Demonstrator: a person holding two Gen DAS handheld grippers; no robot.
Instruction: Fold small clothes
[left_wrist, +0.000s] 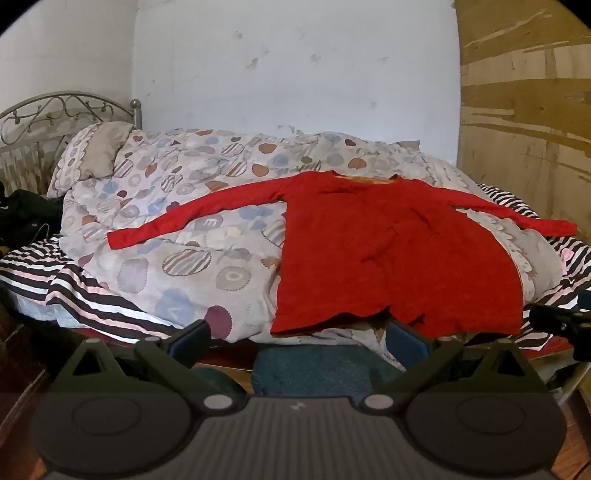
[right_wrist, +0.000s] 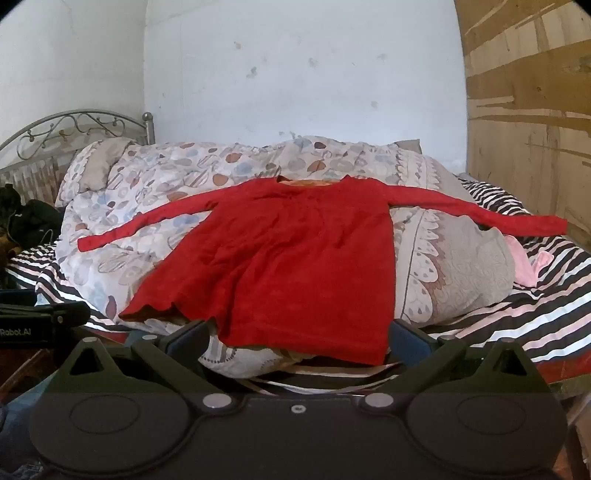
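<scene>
A red long-sleeved shirt (left_wrist: 391, 251) lies spread flat on a patterned quilt (left_wrist: 184, 229), sleeves stretched out left and right, neck at the far side. It also shows in the right wrist view (right_wrist: 295, 258). My left gripper (left_wrist: 299, 338) is open and empty, just short of the shirt's near hem. My right gripper (right_wrist: 297, 338) is open and empty too, with its fingers on either side of the hem's right part, not touching it as far as I can tell. The right gripper's edge shows in the left wrist view (left_wrist: 565, 325).
The quilt lies on a striped sheet (right_wrist: 517, 314) on a bed with a metal headboard (right_wrist: 74, 129) at the left. A pink garment (right_wrist: 528, 266) lies at the right. Dark clothes (left_wrist: 29, 214) lie by the pillow (left_wrist: 92, 155). A wooden panel (right_wrist: 528, 110) stands at the right.
</scene>
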